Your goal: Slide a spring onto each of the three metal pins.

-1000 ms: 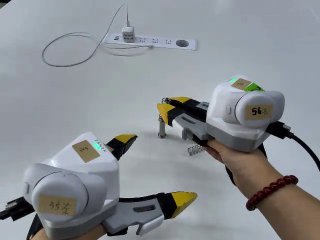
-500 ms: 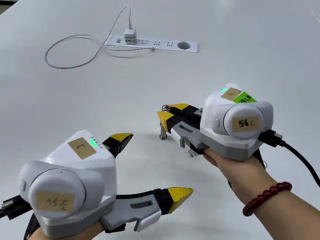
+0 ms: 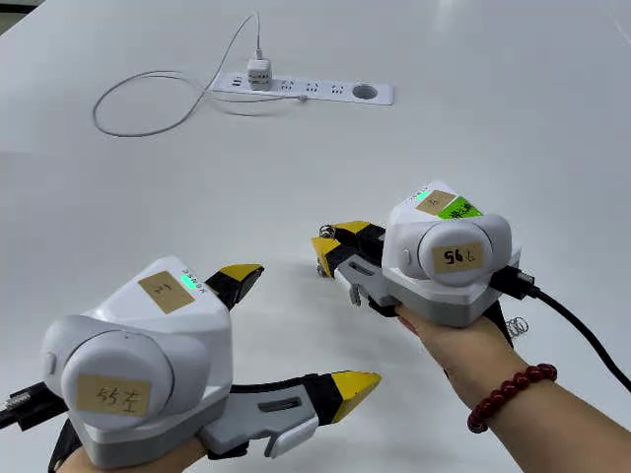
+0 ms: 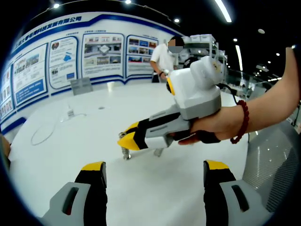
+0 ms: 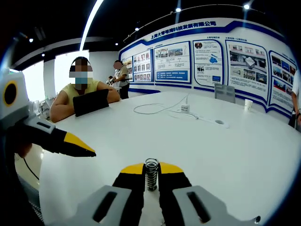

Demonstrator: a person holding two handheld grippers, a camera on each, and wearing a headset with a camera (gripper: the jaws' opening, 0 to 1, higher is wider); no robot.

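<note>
White table (image 3: 414, 148): work surface. Left gripper (image 3: 315, 325): jaws wide, empty, held low and well apart from work, likely to leave room. Right gripper (image 3: 331, 236): jaws narrow, pinching spring (image 5: 151, 173) upright, probably for threading downward. Metal pin (image 4: 125, 153): standing on table just under right jaw tips. Spare spring (image 3: 515, 323): lying beside right wrist.

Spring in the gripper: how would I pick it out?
On the white table, find the right gripper, on the arm wearing a red bead bracelet. The coil spring stands pinched between its yellow-tipped jaws; a second spring lies loose beside that wrist.
</note>
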